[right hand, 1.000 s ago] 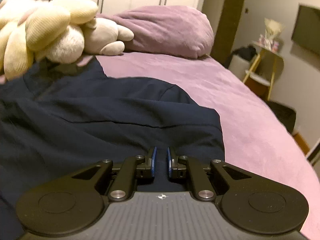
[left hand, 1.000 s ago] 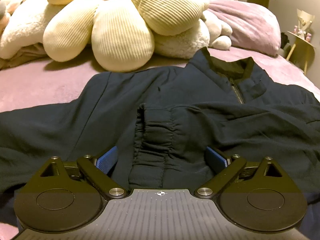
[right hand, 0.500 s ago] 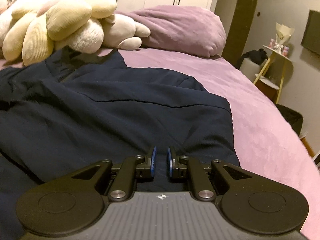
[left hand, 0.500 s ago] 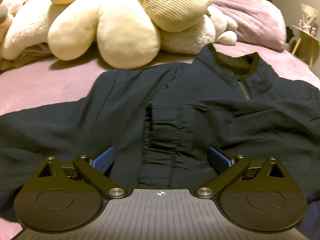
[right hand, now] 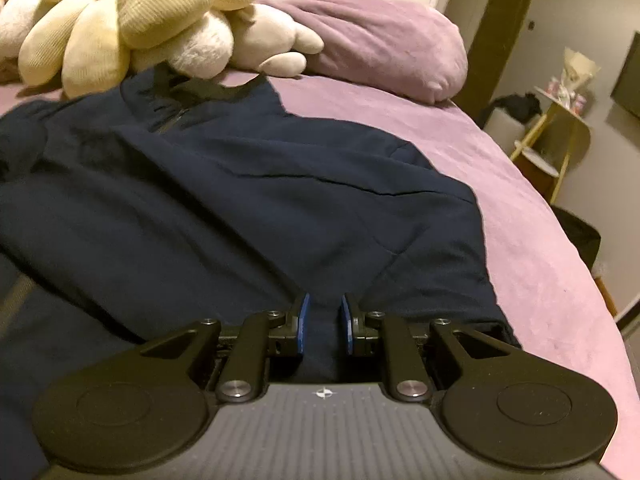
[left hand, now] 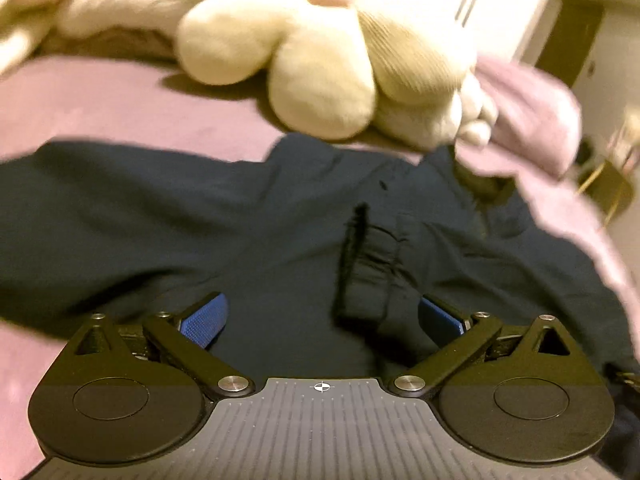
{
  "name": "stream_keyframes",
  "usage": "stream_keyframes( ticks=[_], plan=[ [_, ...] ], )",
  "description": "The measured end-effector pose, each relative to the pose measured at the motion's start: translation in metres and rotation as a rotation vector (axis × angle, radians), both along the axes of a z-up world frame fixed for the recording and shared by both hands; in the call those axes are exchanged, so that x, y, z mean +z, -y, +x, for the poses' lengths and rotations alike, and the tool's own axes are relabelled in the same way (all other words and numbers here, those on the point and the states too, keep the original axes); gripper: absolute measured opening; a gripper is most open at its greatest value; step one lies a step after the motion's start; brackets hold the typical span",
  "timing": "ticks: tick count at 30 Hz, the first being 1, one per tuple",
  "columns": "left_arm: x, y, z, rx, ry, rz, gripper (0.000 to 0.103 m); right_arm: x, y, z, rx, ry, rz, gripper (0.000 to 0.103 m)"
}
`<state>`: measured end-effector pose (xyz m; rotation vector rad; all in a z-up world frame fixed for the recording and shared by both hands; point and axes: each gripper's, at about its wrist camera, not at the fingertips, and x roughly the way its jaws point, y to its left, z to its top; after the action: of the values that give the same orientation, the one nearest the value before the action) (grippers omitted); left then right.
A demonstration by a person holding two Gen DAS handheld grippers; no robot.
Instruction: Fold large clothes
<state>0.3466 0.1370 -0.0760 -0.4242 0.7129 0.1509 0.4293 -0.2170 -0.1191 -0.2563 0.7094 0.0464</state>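
Note:
A dark navy jacket (left hand: 256, 216) lies spread on a purple bed, collar toward the pillows. One sleeve with a gathered cuff (left hand: 368, 276) is folded across its front. My left gripper (left hand: 320, 320) is open, its blue pads wide apart just above the jacket near the cuff. The jacket also fills the right wrist view (right hand: 248, 184). My right gripper (right hand: 324, 322) is nearly closed on a fold of the jacket's fabric near its right edge, with cloth between the blue pads.
Cream plush toys (left hand: 320, 68) and a purple pillow (right hand: 384, 40) lie at the head of the bed (right hand: 532, 248). A small yellow side table (right hand: 560, 136) stands beyond the bed's right edge.
The left gripper has swung left and tilted, so the cuff now sits to the right between the pads. The right gripper's pads have parted slightly and the jacket looks nearer.

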Motion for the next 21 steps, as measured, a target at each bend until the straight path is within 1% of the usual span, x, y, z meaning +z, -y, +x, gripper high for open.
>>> stream_keyframes(
  ticks=[2, 4, 7, 8, 9, 10, 11, 12, 14, 16, 17, 19, 20, 21],
  plan=[
    [0.01, -0.028, -0.034, 0.037, 0.035, -0.063, 0.103, 0.014, 0.003, -0.011, -0.028, 0.029, 0.061, 0.017],
    [0.018, -0.063, -0.068, 0.129, 0.055, -0.073, 0.103, 0.027, 0.004, -0.032, -0.025, 0.068, 0.128, 0.022],
    [0.018, -0.133, -0.113, 0.317, 0.073, -0.109, 0.103, 0.042, 0.006, -0.071, 0.008, 0.088, 0.262, 0.028],
    [0.015, -0.157, -0.125, 0.386, 0.065, -0.134, 0.103, 0.044, 0.007, -0.082, 0.018, 0.083, 0.304, 0.028],
    [0.011, -0.179, -0.136, 0.454, 0.063, -0.166, 0.1, 0.047, 0.007, -0.092, 0.023, 0.074, 0.341, 0.028],
    [0.007, -0.201, -0.147, 0.518, 0.073, -0.199, 0.094, 0.048, 0.007, -0.101, 0.024, 0.064, 0.378, 0.028],
    [0.003, -0.222, -0.157, 0.578, 0.09, -0.23, 0.077, 0.048, 0.006, -0.109, 0.026, 0.052, 0.412, 0.028],
    [-0.001, -0.239, -0.164, 0.634, 0.091, -0.252, 0.068, 0.048, 0.004, -0.115, 0.026, 0.038, 0.438, 0.028],
    [-0.01, -0.27, -0.172, 0.712, 0.1, -0.296, 0.068, 0.046, 0.005, -0.124, 0.021, 0.01, 0.494, 0.028],
    [-0.021, -0.295, -0.175, 0.794, 0.084, -0.361, 0.065, 0.04, 0.003, -0.131, 0.009, -0.028, 0.522, 0.028],
    [-0.026, -0.305, -0.178, 0.813, 0.11, -0.401, 0.063, 0.038, 0.003, -0.134, 0.001, -0.044, 0.531, 0.028],
    [-0.034, -0.322, -0.181, 0.859, 0.152, -0.457, 0.052, 0.034, 0.002, -0.138, -0.013, -0.069, 0.536, 0.028],
    [-0.037, -0.33, -0.182, 0.877, 0.157, -0.481, 0.039, 0.032, 0.0, -0.139, -0.023, -0.077, 0.542, 0.028],
    [-0.041, -0.336, -0.183, 0.895, 0.153, -0.506, 0.023, 0.031, 0.0, -0.14, -0.031, -0.088, 0.552, 0.028]
  ],
)
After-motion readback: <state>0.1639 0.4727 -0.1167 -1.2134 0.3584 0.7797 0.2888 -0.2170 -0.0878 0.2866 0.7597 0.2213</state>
